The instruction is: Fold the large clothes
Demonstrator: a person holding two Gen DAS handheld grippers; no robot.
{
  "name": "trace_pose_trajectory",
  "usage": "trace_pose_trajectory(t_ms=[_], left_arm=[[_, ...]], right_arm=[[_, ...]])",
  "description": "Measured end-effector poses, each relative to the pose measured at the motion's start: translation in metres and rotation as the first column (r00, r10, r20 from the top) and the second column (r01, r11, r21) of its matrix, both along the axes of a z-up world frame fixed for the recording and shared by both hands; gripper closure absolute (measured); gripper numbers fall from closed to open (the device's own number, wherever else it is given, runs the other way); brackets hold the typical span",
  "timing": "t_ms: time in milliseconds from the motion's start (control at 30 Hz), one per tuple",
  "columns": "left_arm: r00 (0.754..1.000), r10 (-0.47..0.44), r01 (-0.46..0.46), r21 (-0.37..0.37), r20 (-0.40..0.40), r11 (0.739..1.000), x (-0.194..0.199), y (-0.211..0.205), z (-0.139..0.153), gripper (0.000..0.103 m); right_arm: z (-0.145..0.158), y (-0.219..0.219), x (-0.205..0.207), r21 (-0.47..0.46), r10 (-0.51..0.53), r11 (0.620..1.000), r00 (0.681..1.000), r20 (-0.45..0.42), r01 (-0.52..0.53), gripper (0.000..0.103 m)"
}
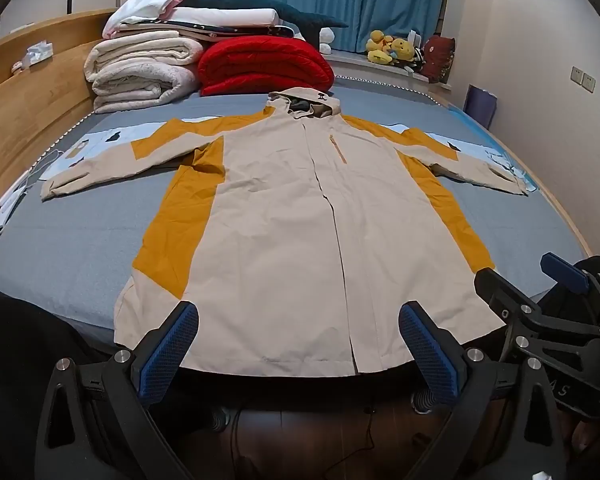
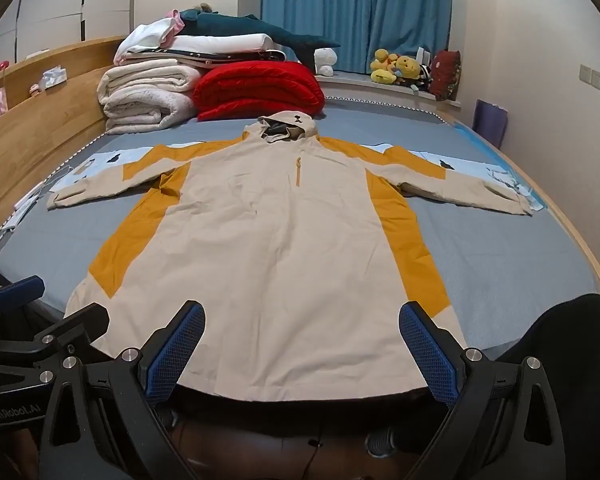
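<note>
Beige and mustard, the jacket [image 1: 284, 216] lay flat on the bed [image 1: 68, 248], unfolded. Both grippers, left gripper [image 1: 299, 354] and right gripper [image 2: 302, 354], hovered with jaws released, empty. Best to pinch one sleeve cuff cleanly first.

a large hooded jacket [image 1: 284, 216] is lying spread out flat, front side up, on the grey-blue bed sheet [image 1: 60, 248]. its body is showing cream fabric, with mustard-yellow panels running down both sides and across the shoulders. both sleeves are stretching straight out to either side, yellow near the shoulders and cream toward the cuffs. the hood [image 1: 304, 102] is resting at the far end, opening upward with a dark lining showing. the front zipper is running down the middle, closed, and a short orange chest zipper is sitting beside it. the hem is lying at the near edge of the bed, slightly wrinkled.
</note>
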State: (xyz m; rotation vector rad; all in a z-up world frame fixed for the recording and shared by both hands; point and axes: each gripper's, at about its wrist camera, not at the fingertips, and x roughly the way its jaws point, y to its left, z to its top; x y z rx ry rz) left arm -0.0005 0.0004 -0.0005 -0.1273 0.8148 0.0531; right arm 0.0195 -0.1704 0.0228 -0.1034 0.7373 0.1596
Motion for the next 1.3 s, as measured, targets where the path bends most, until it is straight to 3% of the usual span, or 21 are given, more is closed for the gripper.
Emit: trace_pose_trajectory(t_ms=[1300], left_arm=[[1.000,-0.001,0.001,0.003,0.000,1.000,0.0005,-0.0005,0.0010,0.003]], right_arm=[[0.0002,0.0018,-0.0004,-0.002,-0.001,1.000,1.000,0.002,0.001,0.006]])
